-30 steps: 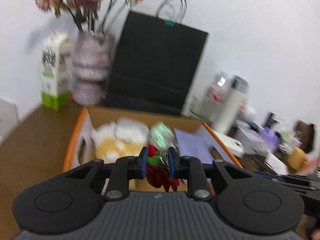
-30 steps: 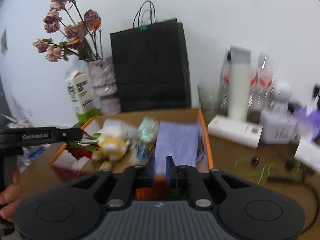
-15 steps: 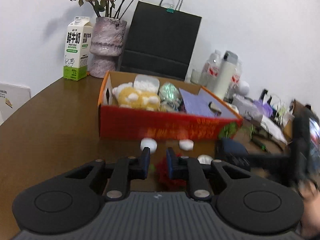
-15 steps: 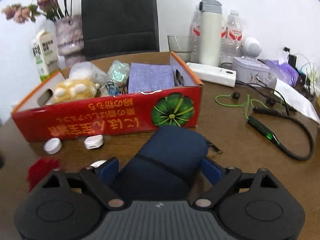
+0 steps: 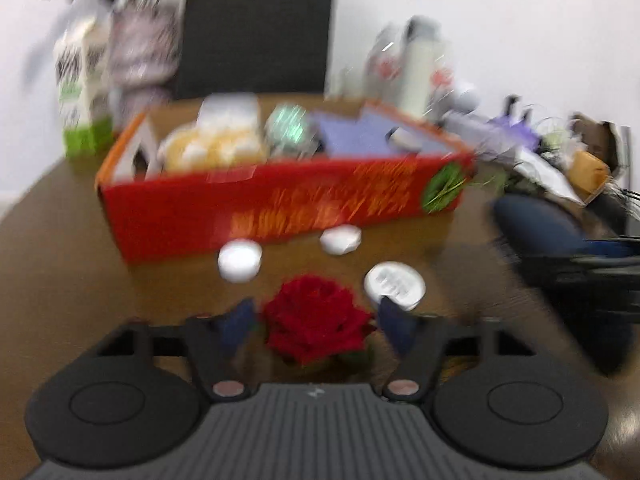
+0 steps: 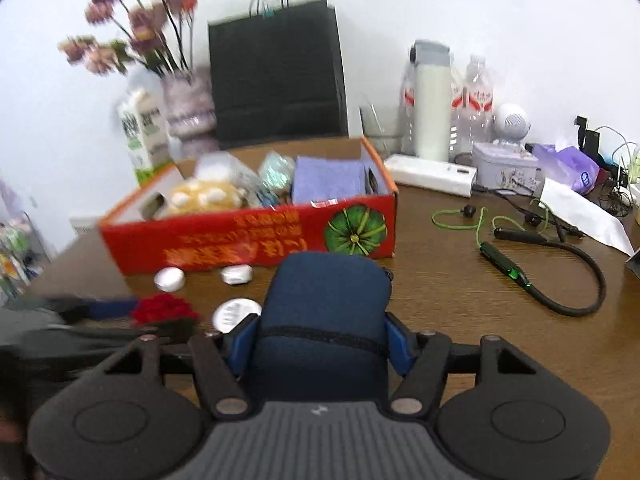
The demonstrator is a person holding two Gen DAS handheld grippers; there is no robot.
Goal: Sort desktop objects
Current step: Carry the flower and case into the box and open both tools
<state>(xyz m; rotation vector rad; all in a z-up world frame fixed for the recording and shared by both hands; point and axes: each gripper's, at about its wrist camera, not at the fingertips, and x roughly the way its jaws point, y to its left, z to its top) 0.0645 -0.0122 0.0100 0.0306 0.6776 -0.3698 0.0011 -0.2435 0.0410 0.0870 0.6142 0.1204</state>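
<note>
A red cardboard box (image 5: 280, 212) holding a yellow plush toy (image 5: 216, 148), a purple cloth and other items stands on the brown table; it also shows in the right wrist view (image 6: 248, 240). My left gripper (image 5: 316, 320) is open, its blue pads either side of a red fabric rose (image 5: 316, 320) lying on the table. My right gripper (image 6: 320, 336) is shut on a dark blue zip pouch (image 6: 324, 308) and holds it in front of the box. The rose (image 6: 164, 308) lies to the pouch's left.
Three small white round lids (image 6: 170, 279) (image 6: 237, 274) (image 6: 234, 316) lie before the box. A black paper bag (image 6: 276, 76), flower vase (image 6: 188, 108), milk carton (image 6: 142, 132), bottles (image 6: 430, 104), a green-wired neckband earphone (image 6: 540, 276) and clutter crowd the back and right.
My left gripper came away from the box, set the rose on the table and opened. My right gripper closed on the blue pouch and raised it slightly.
</note>
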